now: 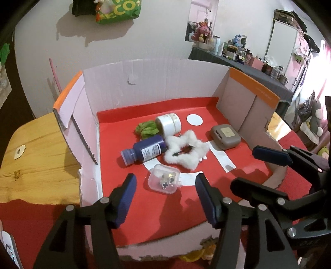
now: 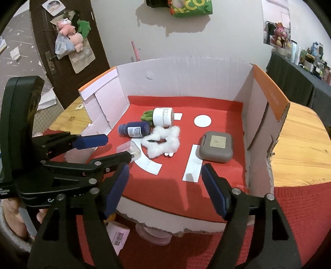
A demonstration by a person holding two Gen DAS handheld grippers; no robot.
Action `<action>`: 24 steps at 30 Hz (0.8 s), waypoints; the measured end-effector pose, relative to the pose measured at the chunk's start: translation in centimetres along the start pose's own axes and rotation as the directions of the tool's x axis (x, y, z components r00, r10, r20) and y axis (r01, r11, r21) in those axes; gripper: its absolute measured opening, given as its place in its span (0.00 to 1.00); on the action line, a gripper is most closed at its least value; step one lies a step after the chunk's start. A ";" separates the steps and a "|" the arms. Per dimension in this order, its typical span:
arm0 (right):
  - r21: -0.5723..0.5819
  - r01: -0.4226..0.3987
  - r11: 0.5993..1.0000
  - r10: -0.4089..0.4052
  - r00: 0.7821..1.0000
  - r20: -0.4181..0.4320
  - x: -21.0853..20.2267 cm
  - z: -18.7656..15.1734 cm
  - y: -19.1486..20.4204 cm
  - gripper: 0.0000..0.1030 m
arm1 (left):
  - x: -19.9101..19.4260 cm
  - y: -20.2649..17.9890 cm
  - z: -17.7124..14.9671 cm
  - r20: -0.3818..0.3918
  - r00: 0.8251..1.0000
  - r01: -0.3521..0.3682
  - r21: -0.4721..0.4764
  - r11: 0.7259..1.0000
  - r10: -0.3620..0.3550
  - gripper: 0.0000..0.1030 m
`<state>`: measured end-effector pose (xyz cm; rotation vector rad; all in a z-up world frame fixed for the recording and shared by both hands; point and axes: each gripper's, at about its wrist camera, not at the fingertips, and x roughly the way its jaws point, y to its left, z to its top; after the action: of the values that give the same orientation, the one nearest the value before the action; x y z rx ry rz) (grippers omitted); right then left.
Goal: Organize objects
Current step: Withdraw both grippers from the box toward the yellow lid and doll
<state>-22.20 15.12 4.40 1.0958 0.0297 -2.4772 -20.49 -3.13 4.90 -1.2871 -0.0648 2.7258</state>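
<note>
Wall [image 1: 144,41] white, paint patchy; green bag [image 1: 119,10] hung at 12 o'clock. Dark door [image 2: 68,51] at 10 o'clock, soft toys on it. Dark counter [image 1: 248,68] at 2 o'clock, cluttered. Wood table [image 1: 37,149] with red cloth [image 2: 300,217].

Green bag [image 2: 191,8] on wall [image 2: 217,41]

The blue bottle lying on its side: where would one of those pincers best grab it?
Probably across the middle of the blue bottle, on its labelled body, coming down from above. It lies flat, so its round sides are exposed; the cap end is narrower, and the white fluffy scrunchie crowds its base.
</note>
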 end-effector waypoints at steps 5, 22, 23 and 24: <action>0.004 0.003 1.000 -0.003 1.000 0.013 -0.9 -0.2 0.1 0.77 | -0.7 0.1 -0.3 0.012 1.000 -0.011 -0.008 1.000 0.011 0.67; -0.013 0.030 0.999 -0.029 0.998 0.058 -4.3 -1.6 1.4 0.82 | -4.1 -0.6 -1.8 0.065 0.997 -0.039 -0.008 0.999 0.040 0.88; -0.014 0.032 0.999 -0.031 0.998 0.061 -4.5 -1.7 1.5 0.82 | -4.3 -0.6 -1.9 0.067 0.997 -0.040 -0.010 0.999 0.040 0.88; -0.015 0.034 0.999 -0.033 0.997 0.064 -4.7 -1.8 1.5 0.82 | -4.5 -0.6 -2.1 0.070 0.997 -0.040 -0.011 0.999 0.040 0.89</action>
<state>-17.51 15.85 6.75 1.0171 0.0495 -2.5360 -15.99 -3.15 7.10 -1.2077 -0.0594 2.8075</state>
